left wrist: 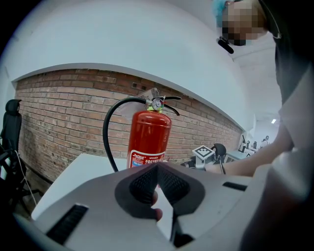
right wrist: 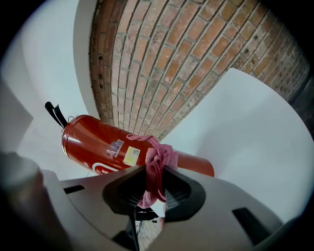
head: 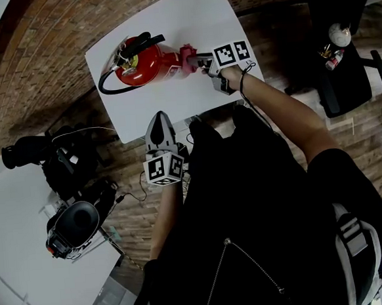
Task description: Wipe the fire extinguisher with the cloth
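The fire extinguisher (head: 145,61) stands on the table (head: 193,17), left of its centre. Your right gripper (head: 201,61) is to its right, and the cloth (head: 187,54) between them touches it. Your left gripper (head: 159,118) is before it, apart, at the table's near edge.

left gripper (left wrist: 158,167) — jaws together | fire extinguisher (left wrist: 148,139) upright beyond

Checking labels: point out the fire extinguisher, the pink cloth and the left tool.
fire extinguisher (head: 152,64), head view, red cylinder.
pink cloth (right wrist: 157,162), right gripper view, bunch above jaws.
left tool (left wrist: 157,167), left gripper view, between closed tips.
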Tool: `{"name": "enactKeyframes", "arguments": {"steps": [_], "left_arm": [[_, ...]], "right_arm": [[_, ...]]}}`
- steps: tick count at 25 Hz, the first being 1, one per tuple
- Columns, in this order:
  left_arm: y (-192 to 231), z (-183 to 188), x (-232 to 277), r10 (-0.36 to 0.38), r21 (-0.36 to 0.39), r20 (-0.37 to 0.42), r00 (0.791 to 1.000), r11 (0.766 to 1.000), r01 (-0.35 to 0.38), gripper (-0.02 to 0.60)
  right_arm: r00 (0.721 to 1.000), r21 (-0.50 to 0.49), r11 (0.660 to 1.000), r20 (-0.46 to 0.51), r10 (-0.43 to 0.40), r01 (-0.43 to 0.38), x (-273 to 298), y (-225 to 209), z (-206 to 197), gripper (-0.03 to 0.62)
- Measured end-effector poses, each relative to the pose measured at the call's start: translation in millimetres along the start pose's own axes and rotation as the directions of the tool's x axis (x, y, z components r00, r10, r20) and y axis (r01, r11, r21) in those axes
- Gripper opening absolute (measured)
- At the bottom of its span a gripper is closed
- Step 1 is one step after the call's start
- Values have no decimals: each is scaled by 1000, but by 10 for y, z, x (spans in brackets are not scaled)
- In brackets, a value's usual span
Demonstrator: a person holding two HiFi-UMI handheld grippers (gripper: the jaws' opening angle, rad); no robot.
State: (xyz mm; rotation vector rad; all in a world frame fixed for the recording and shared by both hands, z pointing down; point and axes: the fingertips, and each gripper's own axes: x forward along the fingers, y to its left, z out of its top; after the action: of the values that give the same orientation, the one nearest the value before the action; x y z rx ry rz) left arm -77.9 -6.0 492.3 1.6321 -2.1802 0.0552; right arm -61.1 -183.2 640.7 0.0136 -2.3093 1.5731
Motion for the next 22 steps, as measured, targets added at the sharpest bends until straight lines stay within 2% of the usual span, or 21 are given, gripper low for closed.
{"name": "enactKeyframes", "arguments": {"steps": [22], "left_arm": [[-178, 106, -46, -19, 18, 38, 999, 1000, 19, 8]], "right_arm": [[994, -32, 995, 36, 100, -99, -269, 670, 155, 101]]}}
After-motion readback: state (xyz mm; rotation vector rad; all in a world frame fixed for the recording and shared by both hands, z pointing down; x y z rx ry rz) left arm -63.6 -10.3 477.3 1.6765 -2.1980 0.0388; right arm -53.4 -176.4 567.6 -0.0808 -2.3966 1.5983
